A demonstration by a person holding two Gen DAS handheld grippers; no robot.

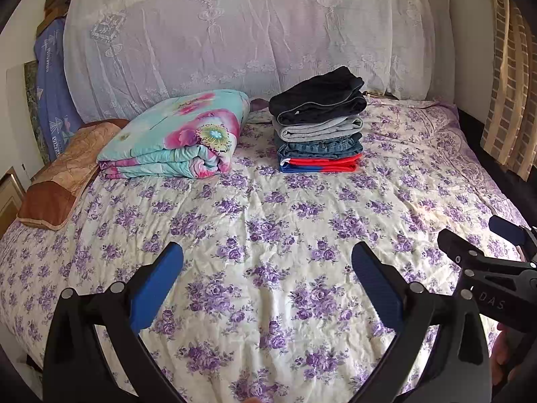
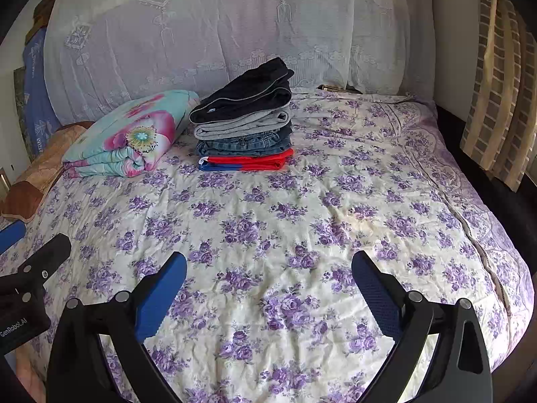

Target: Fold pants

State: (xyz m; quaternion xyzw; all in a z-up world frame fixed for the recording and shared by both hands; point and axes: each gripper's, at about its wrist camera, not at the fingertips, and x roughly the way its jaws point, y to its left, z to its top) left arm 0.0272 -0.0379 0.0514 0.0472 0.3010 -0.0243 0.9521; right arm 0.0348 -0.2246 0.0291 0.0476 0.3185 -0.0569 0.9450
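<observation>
My left gripper (image 1: pixel 266 280) and right gripper (image 2: pixel 268 282) gape, empty | far stack of folded pants (image 1: pixel 319 121): soft, floppy, light | I'd pinch at the waistband.

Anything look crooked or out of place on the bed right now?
Only the top of the stack: the folded black pants sit tilted, bulging higher at the back than the grey, denim and red-and-blue layers below.

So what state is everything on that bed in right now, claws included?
Left claw: open, empty, above the bedspread.
Right claw: open, empty.
Pants stack: folded, four pieces, black on top.
Quilt: folded, beside the stack.
Pillow: lying at the bed's left edge.
Bedspread: spread flat, slightly wrinkled.
</observation>
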